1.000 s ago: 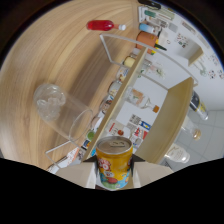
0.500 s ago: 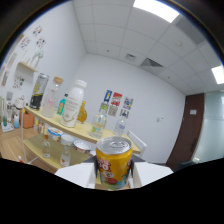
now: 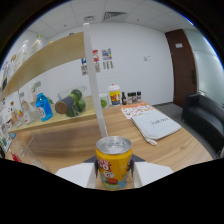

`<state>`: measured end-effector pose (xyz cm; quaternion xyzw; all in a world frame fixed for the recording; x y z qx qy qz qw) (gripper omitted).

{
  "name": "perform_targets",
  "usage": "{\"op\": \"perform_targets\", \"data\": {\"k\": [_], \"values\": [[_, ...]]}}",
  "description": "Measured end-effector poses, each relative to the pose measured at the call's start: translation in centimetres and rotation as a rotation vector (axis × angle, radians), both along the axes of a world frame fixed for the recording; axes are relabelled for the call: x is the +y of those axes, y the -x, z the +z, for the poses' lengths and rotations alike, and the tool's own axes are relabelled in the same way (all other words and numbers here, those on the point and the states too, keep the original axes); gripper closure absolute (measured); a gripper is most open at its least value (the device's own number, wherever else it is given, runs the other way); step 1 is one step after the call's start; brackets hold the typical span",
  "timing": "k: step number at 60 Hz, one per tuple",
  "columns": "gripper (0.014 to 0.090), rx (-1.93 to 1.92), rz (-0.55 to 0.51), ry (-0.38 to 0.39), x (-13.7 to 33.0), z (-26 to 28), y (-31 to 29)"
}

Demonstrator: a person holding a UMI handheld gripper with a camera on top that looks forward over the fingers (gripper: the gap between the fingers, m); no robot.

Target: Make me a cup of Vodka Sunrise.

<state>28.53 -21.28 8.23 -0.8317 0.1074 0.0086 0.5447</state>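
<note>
Gripping an orange-yellow drink can (image 3: 114, 161), the gripper (image 3: 114, 172) has both fingers pressed vs. its sides, can upright, long axis vertical, lid up, sitting right betw. the fingertips, carried clear above the wooden table (image 3: 165, 150). Beyond it: a white shelf post (image 3: 95, 80), a cloth (image 3: 155, 125), bottles and green fruit (image 3: 77, 100) at the wall. No cup in view, so the pour target's direction can't be judged.

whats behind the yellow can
Behind the yellow can, gripped between the fingers, a white post rises from the wooden table; its base is hidden by the can.
</note>
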Motion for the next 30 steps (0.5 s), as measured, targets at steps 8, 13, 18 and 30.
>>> {"op": "perform_targets", "data": {"k": [8, 13, 18, 30], "values": [[0.0534, 0.0, 0.023, 0.039, 0.5, -2.6, 0.7], [0.0533, 0.014, 0.026, 0.065, 0.6, -3.8, 1.0], [0.0529, 0.001, 0.031, 0.072, 0.3, -4.1, 1.1], [0.0517, 0.003, 0.034, 0.08, -0.8, -4.3, 1.1]]}}
